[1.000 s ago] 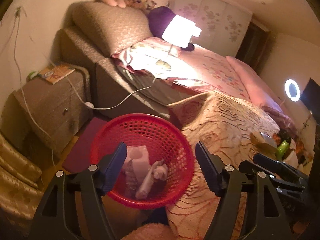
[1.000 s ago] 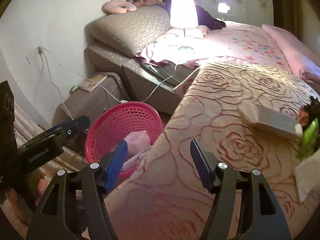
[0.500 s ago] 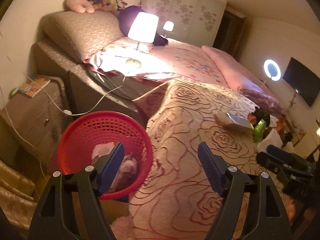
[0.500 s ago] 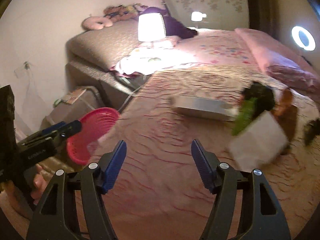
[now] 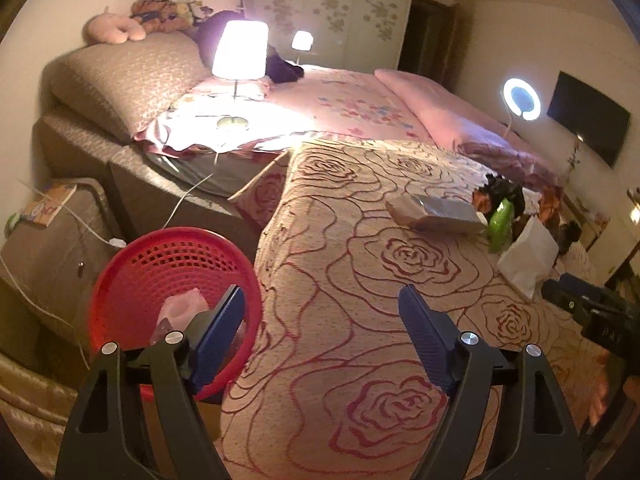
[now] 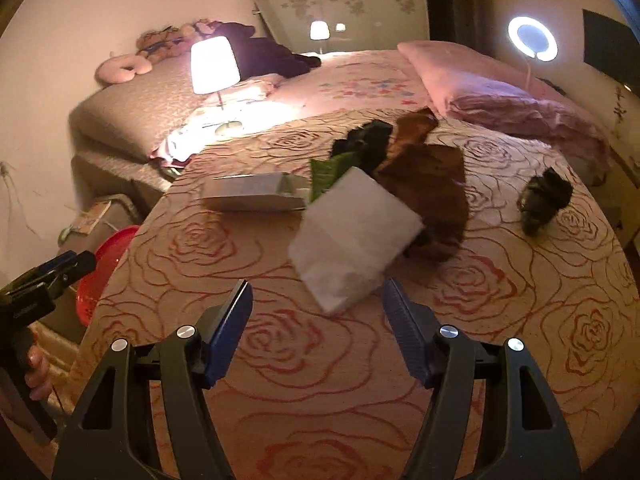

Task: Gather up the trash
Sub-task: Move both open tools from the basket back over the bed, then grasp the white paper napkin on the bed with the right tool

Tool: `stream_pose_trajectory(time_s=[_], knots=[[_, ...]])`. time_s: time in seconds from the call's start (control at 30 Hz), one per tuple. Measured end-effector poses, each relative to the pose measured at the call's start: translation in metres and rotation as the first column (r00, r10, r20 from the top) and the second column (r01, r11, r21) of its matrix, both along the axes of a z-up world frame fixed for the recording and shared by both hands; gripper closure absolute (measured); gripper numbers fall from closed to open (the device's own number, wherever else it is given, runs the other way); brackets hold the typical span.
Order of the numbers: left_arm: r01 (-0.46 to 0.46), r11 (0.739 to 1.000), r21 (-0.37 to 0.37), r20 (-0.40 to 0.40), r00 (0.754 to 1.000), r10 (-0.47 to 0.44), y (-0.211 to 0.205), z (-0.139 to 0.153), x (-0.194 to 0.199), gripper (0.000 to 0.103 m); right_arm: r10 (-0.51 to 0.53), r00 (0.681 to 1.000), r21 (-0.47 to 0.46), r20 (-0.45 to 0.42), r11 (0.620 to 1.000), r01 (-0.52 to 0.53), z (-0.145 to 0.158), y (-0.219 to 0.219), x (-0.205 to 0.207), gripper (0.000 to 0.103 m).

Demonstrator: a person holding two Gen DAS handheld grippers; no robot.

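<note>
Basket (image 5: pixel 132 280), red and perforated, is standing on the floor at the left, just beside the bed (image 5: pixel 360 320), and crumpled pale trash (image 5: pixel 180 312) is lying inside it. Left gripper (image 5: pixel 320 320) is hanging over the bed edge next to the basket; its jaws have just been opening, they are standing wide apart and nothing is between them. Further right on the rose-patterned cover, more trash is lying in a group: a flat grey box (image 6: pixel 252 192), then a green wrapper (image 6: pixel 326 172) touching the box end, then a white paper bag (image 6: pixel 352 236) leaning partly over a brown wrapper (image 6: pixel 436 192), with a black piece (image 6: pixel 368 140) behind them. A dark crumpled piece (image 6: pixel 544 200) is lying apart at the far right. Right gripper (image 6: pixel 316 316) is pointing down at the white bag, whose lower corner is just in front of the fingertips; the jaws are standing apart, not touching it, and they are holding nothing. A lamp (image 5: pixel 240 56) is shining at the head of the bed, and a ring light (image 6: pixel 532 38) is glowing at the right wall. In the right wrist view a hand (image 6: pixel 36 368) is gripping the handle of the left gripper at the left border.
</note>
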State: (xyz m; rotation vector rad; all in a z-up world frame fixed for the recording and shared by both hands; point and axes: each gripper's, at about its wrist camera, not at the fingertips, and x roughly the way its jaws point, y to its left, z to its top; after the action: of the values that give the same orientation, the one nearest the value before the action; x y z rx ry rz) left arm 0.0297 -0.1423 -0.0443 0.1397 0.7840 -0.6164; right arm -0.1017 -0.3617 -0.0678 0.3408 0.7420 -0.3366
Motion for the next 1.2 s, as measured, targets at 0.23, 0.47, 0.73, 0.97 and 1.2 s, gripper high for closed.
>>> stream_pose_trajectory(time_s=[0.23,0.47,0.73,0.97,1.2], knots=[[0.032,0.999,0.035,-0.007,0.999,-0.032,-0.014,-0.01,-0.005,0.027,-0.01,1.0,0.022,-0.027,1.0,0.01,-0.013,-0.011,0.014,0.038],[0.045,0.998,0.051,0.001,0.999,-0.045,-0.02,-0.01,-0.004,0.027,0.03,0.998,-0.008,-0.059,0.999,-0.031,-0.022,-0.007,0.033,0.056],[0.078,0.993,0.084,0.039,0.996,-0.082,-0.04,-0.005,0.005,0.027,0.071,0.996,-0.03,-0.062,0.997,-0.073,-0.024,-0.005,0.029,0.085],[0.165,0.976,0.139,0.077,0.981,-0.177,-0.077,-0.003,0.009,0.027,0.079,0.996,0.018,-0.038,0.997,-0.079,-0.026,-0.012,0.016,0.086],[0.304,0.939,0.16,0.071,0.946,-0.318,-0.118,-0.003,0.02,0.027,0.092,0.996,0.059,-0.017,0.994,-0.09,-0.027,-0.018,0.009,0.086]])
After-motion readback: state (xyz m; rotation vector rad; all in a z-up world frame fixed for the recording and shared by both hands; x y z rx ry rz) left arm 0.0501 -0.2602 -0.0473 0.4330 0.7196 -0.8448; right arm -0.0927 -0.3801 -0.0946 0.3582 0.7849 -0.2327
